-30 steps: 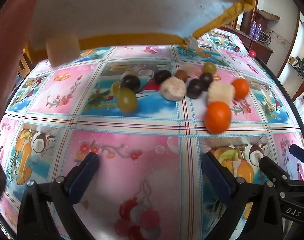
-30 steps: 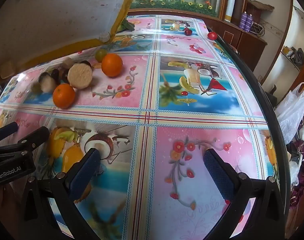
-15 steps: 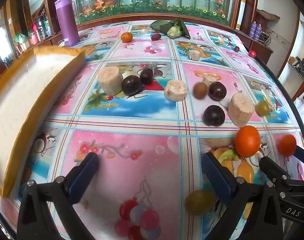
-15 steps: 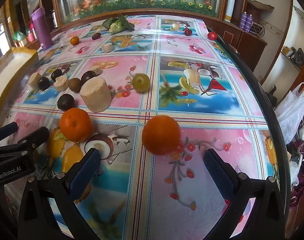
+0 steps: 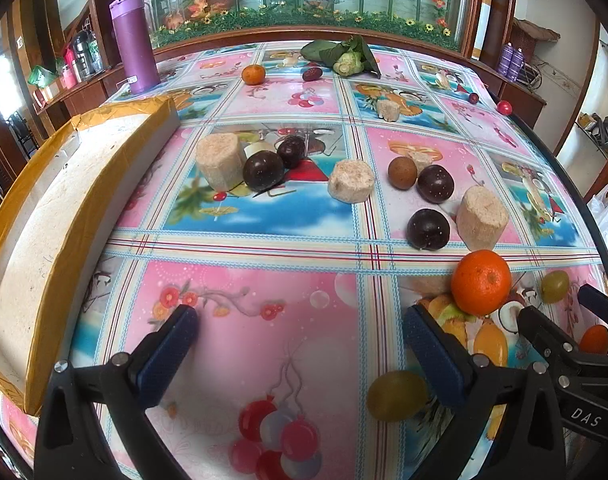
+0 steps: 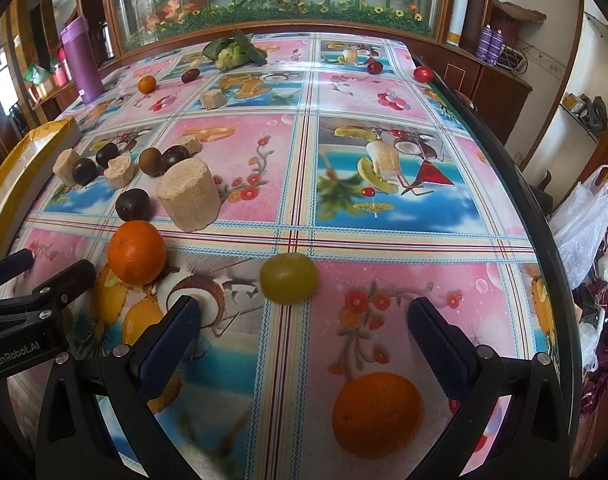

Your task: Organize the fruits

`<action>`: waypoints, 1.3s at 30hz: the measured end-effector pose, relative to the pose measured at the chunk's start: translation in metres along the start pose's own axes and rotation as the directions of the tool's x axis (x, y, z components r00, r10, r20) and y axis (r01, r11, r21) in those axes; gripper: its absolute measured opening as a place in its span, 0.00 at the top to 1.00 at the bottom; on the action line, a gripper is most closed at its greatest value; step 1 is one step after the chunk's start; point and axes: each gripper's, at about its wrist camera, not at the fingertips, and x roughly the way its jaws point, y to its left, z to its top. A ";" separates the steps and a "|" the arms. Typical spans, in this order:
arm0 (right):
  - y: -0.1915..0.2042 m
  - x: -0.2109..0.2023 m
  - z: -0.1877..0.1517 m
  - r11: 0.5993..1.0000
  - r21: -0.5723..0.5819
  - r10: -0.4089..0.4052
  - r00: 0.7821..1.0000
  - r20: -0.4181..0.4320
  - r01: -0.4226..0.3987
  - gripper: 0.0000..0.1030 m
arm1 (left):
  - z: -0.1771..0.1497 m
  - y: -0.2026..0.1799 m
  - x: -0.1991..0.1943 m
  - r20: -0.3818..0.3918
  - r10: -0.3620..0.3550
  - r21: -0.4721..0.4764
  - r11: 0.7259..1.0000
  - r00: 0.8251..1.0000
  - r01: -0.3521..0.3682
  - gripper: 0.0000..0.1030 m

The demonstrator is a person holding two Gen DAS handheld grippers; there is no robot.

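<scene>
Fruit lies scattered over the patterned tablecloth. In the left wrist view an orange [image 5: 480,282] sits at the right, with dark plums [image 5: 428,229] and beige cut chunks [image 5: 482,218] beyond it. A green grape [image 5: 396,395] rests just inside the right finger of my open left gripper [image 5: 299,350]. In the right wrist view my right gripper [image 6: 304,340] is open; a green grape [image 6: 289,278] lies just ahead of it. One orange [image 6: 378,414] sits low between its fingers, another orange [image 6: 136,252] at the left. Neither gripper holds anything.
A white foam box lid with yellow tape [image 5: 43,224] lies along the table's left side. Far back stand a purple bottle [image 5: 133,42], leafy greens [image 5: 346,58], a small orange [image 5: 253,74] and red fruits [image 6: 422,74]. The table's right edge [image 6: 544,248] drops off beside a plastic bag [image 6: 584,220].
The foam box was lifted off the fruit and set down at the left. The freed fruit rolled toward the grippers: oranges and green grapes came nearer. Both grippers stayed still and open.
</scene>
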 end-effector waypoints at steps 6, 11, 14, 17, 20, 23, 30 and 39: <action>0.000 0.000 0.000 1.000 0.001 0.000 1.000 -0.001 0.000 0.00 | 0.000 0.000 0.000 0.000 0.000 0.000 1.000 1.000 0.000 0.00; 0.001 0.000 0.001 1.000 0.002 0.000 1.000 -0.001 0.000 0.00 | 0.000 0.000 0.000 0.001 0.001 0.000 1.000 1.000 -0.001 0.00; 0.001 0.000 0.002 1.000 0.006 -0.005 1.000 -0.002 0.005 0.00 | 0.001 0.000 0.000 0.003 0.003 -0.005 1.000 1.000 -0.003 0.00; 0.000 0.000 0.002 1.000 0.008 -0.008 1.000 -0.014 0.008 0.00 | 0.001 0.000 0.000 0.003 0.003 -0.004 1.000 1.000 -0.003 0.00; 0.003 0.001 0.004 1.000 0.014 -0.015 0.999 -0.046 0.016 0.00 | 0.001 0.000 0.000 0.003 0.003 -0.004 1.000 1.000 -0.003 0.00; 0.009 -0.003 0.005 1.000 -0.009 -0.017 0.998 -0.064 0.017 0.00 | 0.001 0.001 -0.001 -0.004 -0.001 0.001 1.000 1.000 0.001 0.00; 0.025 -0.041 0.009 0.999 -0.034 0.008 0.999 0.042 -0.007 0.00 | 0.003 0.016 -0.016 0.002 -0.009 -0.034 0.999 1.000 0.009 0.00; 0.032 -0.053 0.003 0.998 0.007 0.057 0.998 -0.005 -0.057 0.00 | 0.003 0.045 -0.055 0.073 -0.002 -0.091 0.996 0.997 0.009 0.00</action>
